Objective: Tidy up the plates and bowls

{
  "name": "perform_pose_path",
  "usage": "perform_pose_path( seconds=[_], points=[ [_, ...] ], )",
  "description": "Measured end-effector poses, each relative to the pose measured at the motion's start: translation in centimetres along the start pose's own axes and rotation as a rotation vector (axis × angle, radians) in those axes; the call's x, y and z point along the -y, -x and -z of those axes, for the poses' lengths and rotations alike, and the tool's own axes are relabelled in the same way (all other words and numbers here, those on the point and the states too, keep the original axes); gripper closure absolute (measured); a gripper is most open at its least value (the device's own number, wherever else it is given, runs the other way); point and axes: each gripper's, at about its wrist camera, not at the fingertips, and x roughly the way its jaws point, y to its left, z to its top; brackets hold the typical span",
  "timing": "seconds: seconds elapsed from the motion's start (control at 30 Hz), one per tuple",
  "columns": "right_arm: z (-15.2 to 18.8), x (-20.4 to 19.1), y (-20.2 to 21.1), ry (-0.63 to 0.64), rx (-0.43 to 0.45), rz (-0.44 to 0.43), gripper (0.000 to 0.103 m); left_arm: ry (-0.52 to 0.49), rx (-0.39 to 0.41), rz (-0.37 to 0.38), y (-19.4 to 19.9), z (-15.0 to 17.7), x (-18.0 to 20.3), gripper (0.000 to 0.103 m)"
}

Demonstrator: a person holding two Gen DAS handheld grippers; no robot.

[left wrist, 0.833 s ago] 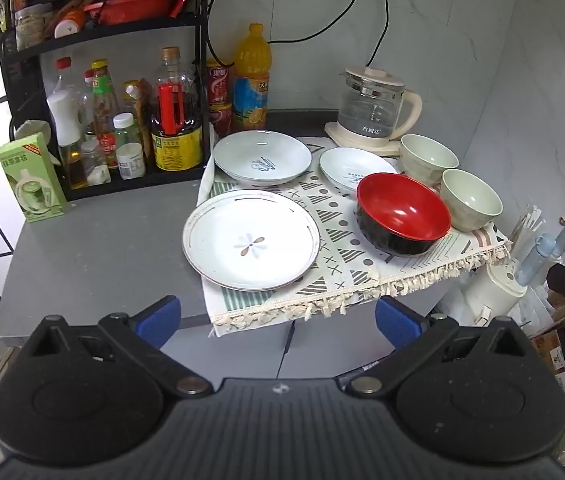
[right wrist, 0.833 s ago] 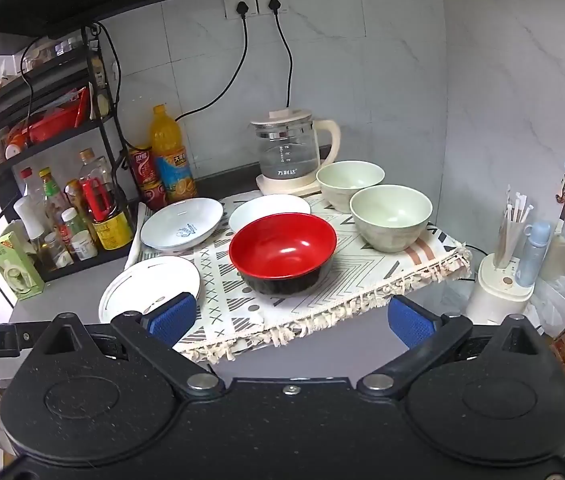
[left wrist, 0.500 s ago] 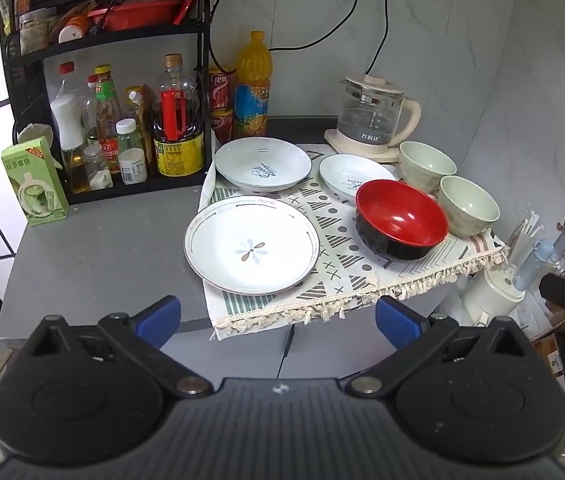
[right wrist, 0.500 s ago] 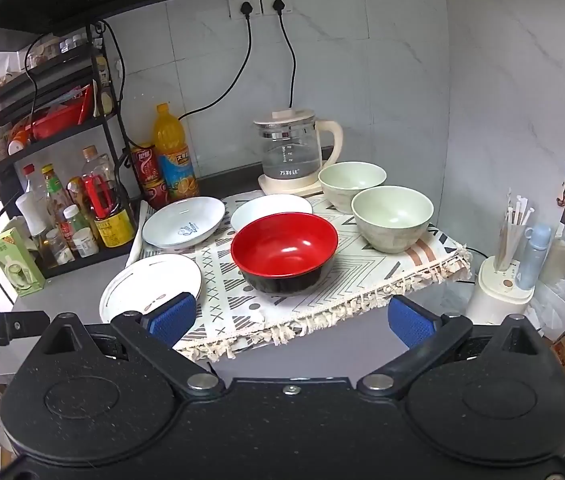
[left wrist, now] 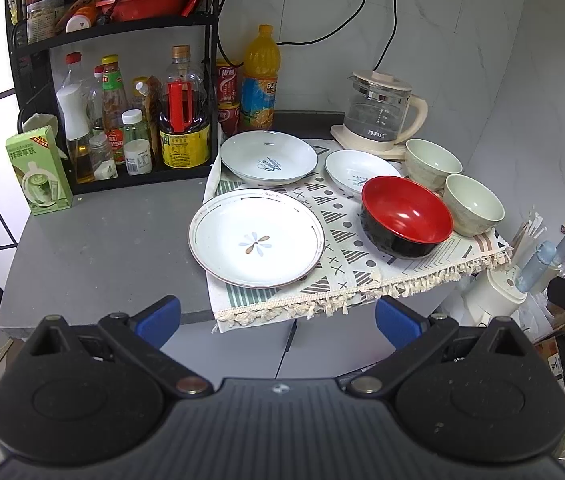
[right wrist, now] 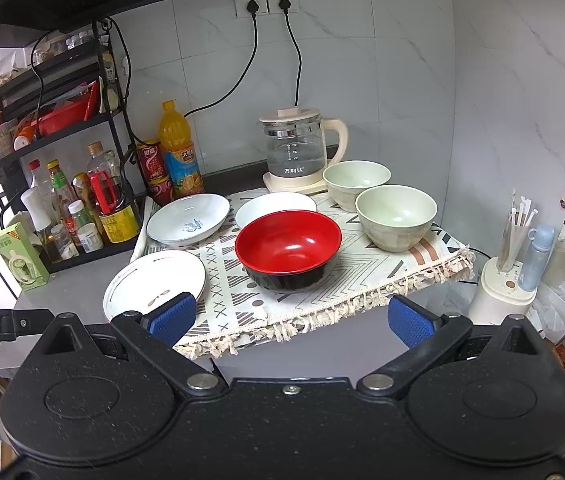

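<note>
On the grey bench [left wrist: 102, 248] a patterned cloth [left wrist: 346, 264] carries everything: flower plate [left wrist: 256, 238] at its left front, red bowl [left wrist: 406, 220] right of that, two green bowls [right wrist: 396, 216] behind. Left hand-held gripper [left wrist: 278, 318] and right hand-held gripper [right wrist: 290, 320] hang before the cloth, both gaping wide, empty.

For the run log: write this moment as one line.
phase: approach | left hand-held gripper: open, empty | right hand-held gripper: open, empty | red bowl: untouched on cloth

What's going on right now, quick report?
Both tongs, left and right, open, empty, short of the counter. Three plates, red bowl, two green bowls unstacked on the mat. Nothing blocking.
</note>
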Motion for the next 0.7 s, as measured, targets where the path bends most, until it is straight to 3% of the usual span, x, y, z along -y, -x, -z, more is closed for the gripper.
perform_pose_path(
  seconds=[0.7],
  points=[
    [0.1, 0.4, 0.2, 0.006, 0.002, 0.002, 0.0, -0.008, 0.009, -0.005, 0.4, -0.2, 1.1, 0.001]
  ],
)
